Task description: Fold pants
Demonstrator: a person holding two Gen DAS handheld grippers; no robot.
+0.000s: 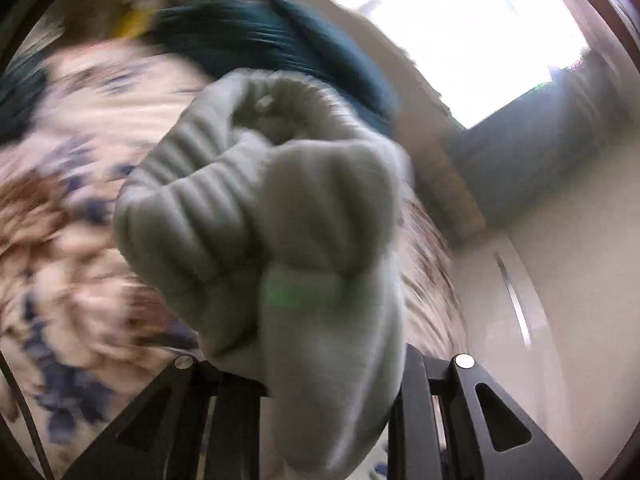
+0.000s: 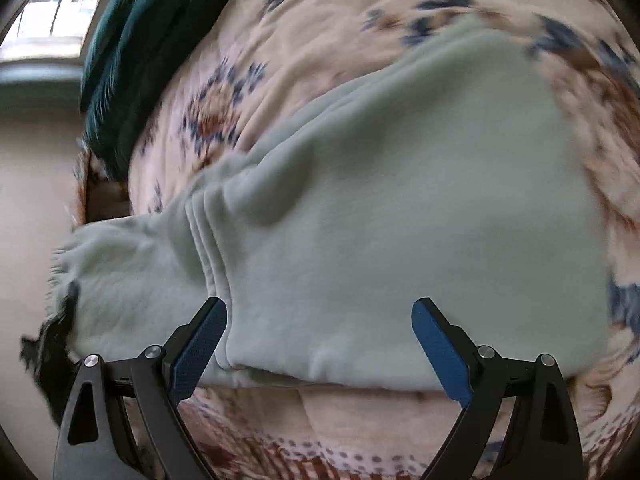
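Observation:
The pale grey-green pants lie spread on a floral bedspread. In the left wrist view a bunched end of the pants with ribbed gathers fills the middle, and my left gripper is shut on it and holds it up off the bed. Its fingertips are hidden by the cloth. My right gripper is open, its blue pads just above the near edge of the pants, touching nothing. The left gripper shows as a dark blur at the pants' left end.
A dark teal cloth lies at the far side of the bed; it also shows in the left wrist view. A bright window and a pale wall are beyond the bed edge.

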